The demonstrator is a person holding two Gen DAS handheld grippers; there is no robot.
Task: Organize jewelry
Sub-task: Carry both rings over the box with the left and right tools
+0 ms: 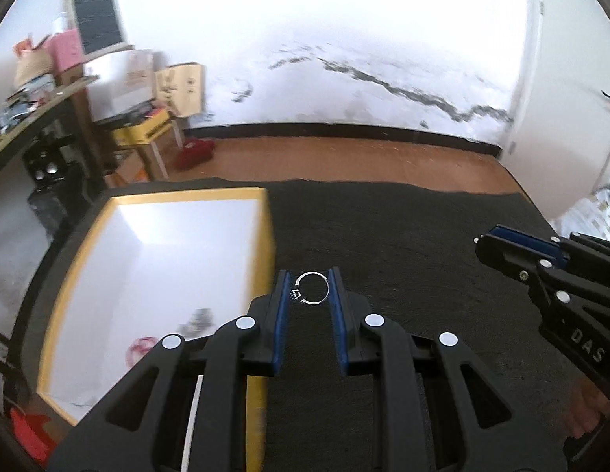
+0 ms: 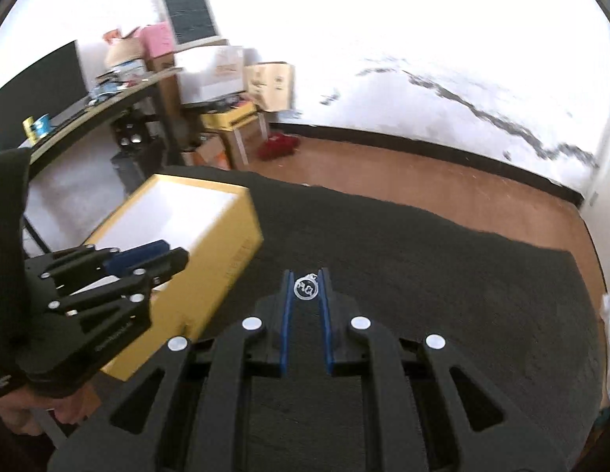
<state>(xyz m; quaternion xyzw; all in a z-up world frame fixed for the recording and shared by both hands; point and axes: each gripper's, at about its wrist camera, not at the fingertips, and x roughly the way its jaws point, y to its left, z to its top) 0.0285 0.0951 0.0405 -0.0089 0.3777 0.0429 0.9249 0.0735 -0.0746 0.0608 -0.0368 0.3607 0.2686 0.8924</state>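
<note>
Two rings in play, one per gripper. Left gripper [image 1: 309,289]: thin silver ring [image 1: 312,288] with a small stone setting sits between the blue pads at the fingertips, jaws narrowed and clamped on it, above the dark mat [image 1: 403,236]. Right gripper [image 2: 306,288]: jaws nearly together, pinching a small pale ring [image 2: 306,288]. Yellow-sided box [image 1: 261,236] lies just left of both.

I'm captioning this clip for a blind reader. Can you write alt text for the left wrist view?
The left tool holds a thin silver ring between its blue pads, above a dark mat. An open yellow box with a white inside sits to the left, and the right tool reaches in from the right edge.
</note>
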